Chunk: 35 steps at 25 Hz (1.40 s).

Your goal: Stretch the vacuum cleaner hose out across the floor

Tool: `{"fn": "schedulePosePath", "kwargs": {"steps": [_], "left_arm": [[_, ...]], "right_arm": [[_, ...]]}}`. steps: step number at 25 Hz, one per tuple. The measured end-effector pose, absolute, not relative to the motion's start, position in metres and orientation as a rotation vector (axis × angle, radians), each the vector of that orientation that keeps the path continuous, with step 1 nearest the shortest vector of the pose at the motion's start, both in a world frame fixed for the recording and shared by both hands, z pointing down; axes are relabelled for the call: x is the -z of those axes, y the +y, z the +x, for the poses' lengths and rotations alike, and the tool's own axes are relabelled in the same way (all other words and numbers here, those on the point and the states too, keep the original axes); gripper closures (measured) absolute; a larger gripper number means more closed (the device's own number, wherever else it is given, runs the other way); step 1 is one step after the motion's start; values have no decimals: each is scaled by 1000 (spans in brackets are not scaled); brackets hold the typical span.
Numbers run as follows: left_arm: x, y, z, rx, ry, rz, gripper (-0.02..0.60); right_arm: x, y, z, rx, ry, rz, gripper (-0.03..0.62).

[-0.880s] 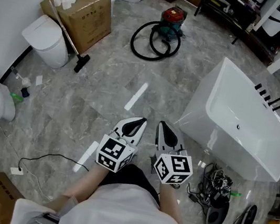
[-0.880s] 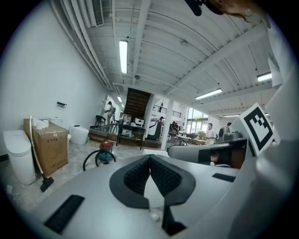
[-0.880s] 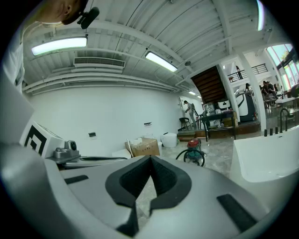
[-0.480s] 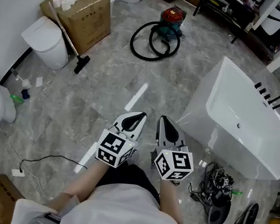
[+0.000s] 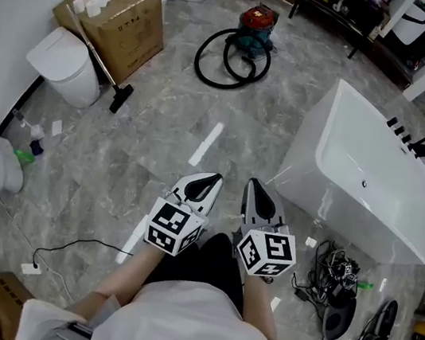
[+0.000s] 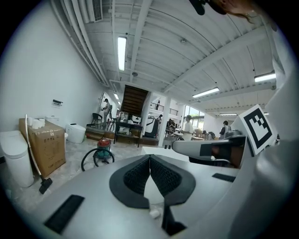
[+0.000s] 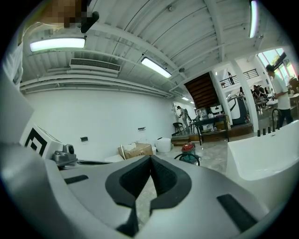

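Observation:
A red and teal vacuum cleaner [image 5: 255, 28] stands far ahead on the marble floor, its black hose [image 5: 212, 64] lying coiled in loops beside it. It shows small in the left gripper view as the vacuum cleaner [image 6: 103, 145] with the hose [image 6: 89, 158], and in the right gripper view as the vacuum cleaner [image 7: 189, 151]. My left gripper [image 5: 214, 182] and right gripper [image 5: 253, 184] are held side by side close to my body, both shut and empty, far from the hose. The wand with floor head [image 5: 101, 62] leans on a cardboard box.
A white bathtub [image 5: 368, 179] stands to the right. Cardboard box [image 5: 117, 16] and toilets [image 5: 65, 64] line the left wall. A thin cable [image 5: 75, 245] lies at lower left, tangled cords and gear [image 5: 334, 286] at lower right. White tape strips [image 5: 206, 144] mark the floor.
The view has shifted slightly forward and both grippers have stayed together, shut. The vacuum cleaner and hose have not moved.

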State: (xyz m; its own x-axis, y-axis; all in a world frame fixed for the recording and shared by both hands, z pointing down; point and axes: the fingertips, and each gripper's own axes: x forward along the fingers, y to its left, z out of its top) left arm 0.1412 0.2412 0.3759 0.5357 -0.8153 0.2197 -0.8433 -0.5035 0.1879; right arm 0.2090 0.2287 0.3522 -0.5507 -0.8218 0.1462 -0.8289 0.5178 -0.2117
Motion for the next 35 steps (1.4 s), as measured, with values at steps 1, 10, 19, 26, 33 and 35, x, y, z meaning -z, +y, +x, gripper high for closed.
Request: {"fn": "schedulePosePath", "kwargs": {"steps": [1, 10, 19, 26, 33, 35], "left_arm": [[-378, 240, 139, -152, -1387, 2501, 572], [-377, 223, 133, -148, -1407, 2475, 572], [-385, 182, 124, -159, -1445, 2450, 572], [-384, 113, 133, -160, -1457, 2442, 572], [-380, 33, 139, -159, -1506, 2419, 572], [-378, 11, 142, -154, -1515, 2415, 572]], "right_arm": [[-353, 228, 208, -407, -2708, 1479, 580], [-357, 209, 211, -428, -2699, 1469, 580], [-366, 164, 198, -446, -2735, 1415, 580], [-365, 92, 206, -449, -2748, 1396, 580], [-365, 10, 215, -433, -2738, 1366, 580], [-363, -13, 218, -425, -2740, 1353, 580]]}}
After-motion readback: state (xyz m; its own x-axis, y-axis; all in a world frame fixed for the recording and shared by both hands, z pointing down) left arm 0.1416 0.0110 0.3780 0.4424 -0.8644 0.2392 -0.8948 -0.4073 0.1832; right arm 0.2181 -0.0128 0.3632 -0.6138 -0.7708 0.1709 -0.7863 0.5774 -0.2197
